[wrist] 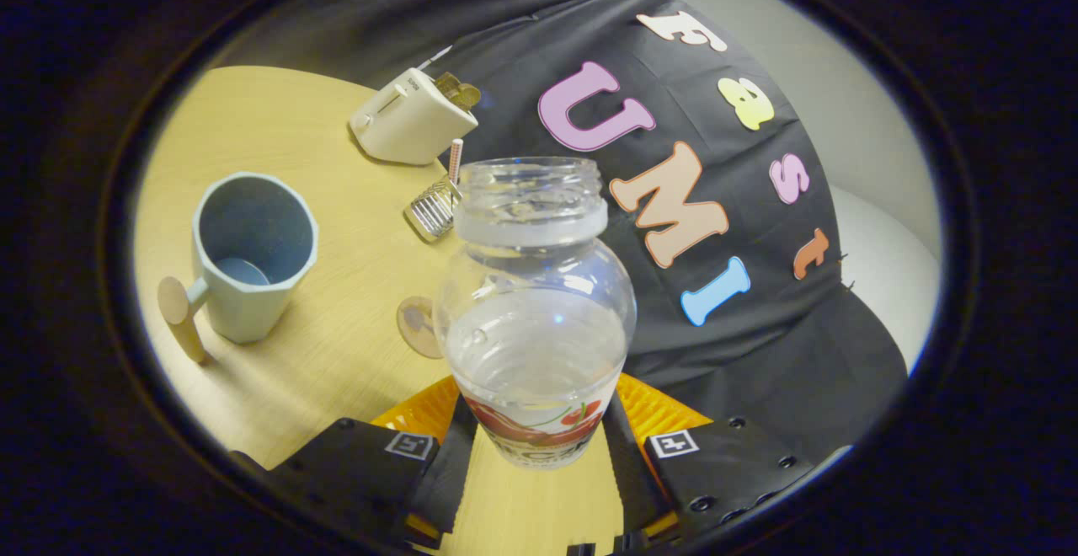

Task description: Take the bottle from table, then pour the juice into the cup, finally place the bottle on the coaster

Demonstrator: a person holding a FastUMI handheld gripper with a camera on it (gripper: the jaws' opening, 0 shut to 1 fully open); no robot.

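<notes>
your hand-held gripper [537, 442]: both fingers clamped on the lower body of the uncapped bottle [535, 303], held above the surface [337, 354]; cup [253, 257] off to its left, coaster [418, 326] just beside the bottle.

Open clear bottle [534, 303] w/ liquid, upright; empty cup [253, 253] beside; coaster [418, 326] behind.

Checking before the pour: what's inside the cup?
The cup looks empty: bare inner wall and part of the bottom show. Its near rim hides the rest of the bottom. The gripper holds the bottle beside it.
</notes>
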